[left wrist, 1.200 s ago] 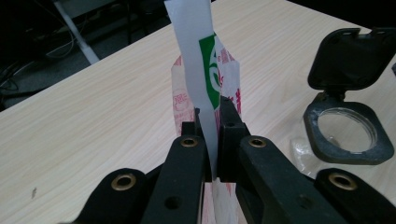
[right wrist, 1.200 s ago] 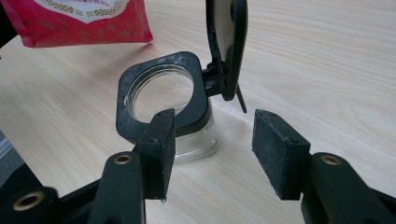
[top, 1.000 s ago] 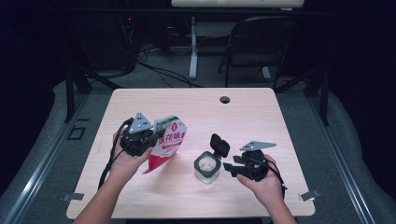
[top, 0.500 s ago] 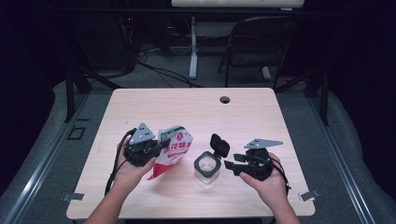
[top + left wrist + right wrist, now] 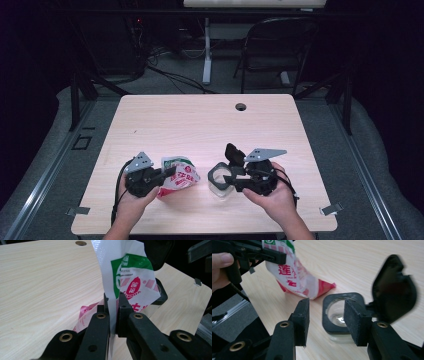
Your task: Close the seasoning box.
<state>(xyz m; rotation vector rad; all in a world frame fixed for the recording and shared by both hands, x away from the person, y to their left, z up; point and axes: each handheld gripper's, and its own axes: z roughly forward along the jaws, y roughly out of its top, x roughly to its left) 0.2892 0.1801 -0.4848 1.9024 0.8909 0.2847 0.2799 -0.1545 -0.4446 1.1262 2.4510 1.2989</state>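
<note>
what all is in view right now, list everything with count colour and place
bag: 1, white with red and green print, near left part of table, pinched at its edge
jar: 1, clear glass with black rim and open black lid, right of the bag
table: 1, light wood, centre, round hole near far edge
chair: 1, black, beyond the table
left gripper: 1, black, shut on the bag
right gripper: 1, black, open at the jar, jaws just been closing
hands: 2, near edge

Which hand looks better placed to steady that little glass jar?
Probably the right. Its tool stands open right by the jar, whose black lid is flipped up, while the left tool is clamped on the bag.
</note>
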